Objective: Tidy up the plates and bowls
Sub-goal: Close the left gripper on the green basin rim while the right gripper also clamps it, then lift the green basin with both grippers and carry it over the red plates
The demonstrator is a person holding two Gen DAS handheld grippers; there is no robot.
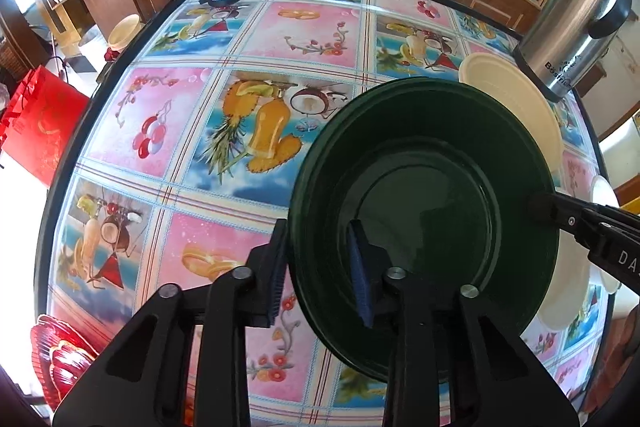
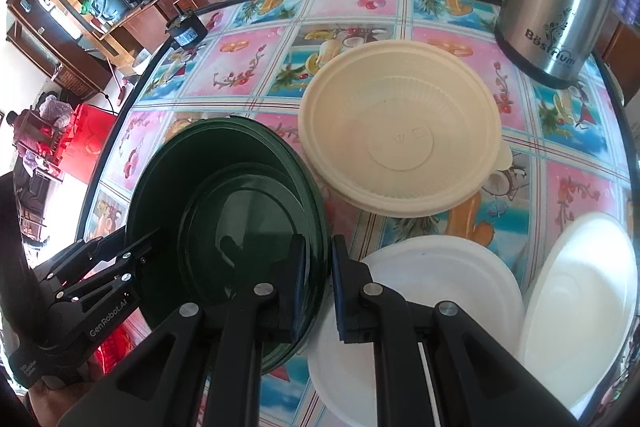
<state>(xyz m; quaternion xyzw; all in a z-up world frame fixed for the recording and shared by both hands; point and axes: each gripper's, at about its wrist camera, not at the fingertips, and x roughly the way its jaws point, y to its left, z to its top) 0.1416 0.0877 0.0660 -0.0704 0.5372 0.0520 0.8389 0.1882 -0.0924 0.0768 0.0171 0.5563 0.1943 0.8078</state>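
The bench (image 1: 304, 27) is round, under a glossy cloth of fruit-printed squares. On it sits my dark green bowl (image 1: 420, 155), smooth, glossy and round, mouth up, tipped a little. Beside it lie a ribbed cream bowl (image 2: 400, 131) and matte white plates (image 2: 460, 279). My left fingers (image 1: 320, 267) are clamped across the green bowl's near rim, one inside, one outside. My right fingers (image 2: 318, 287) pinch its opposite rim the same way.

Bright daylight from left, sharp, fisheye-warped edges.
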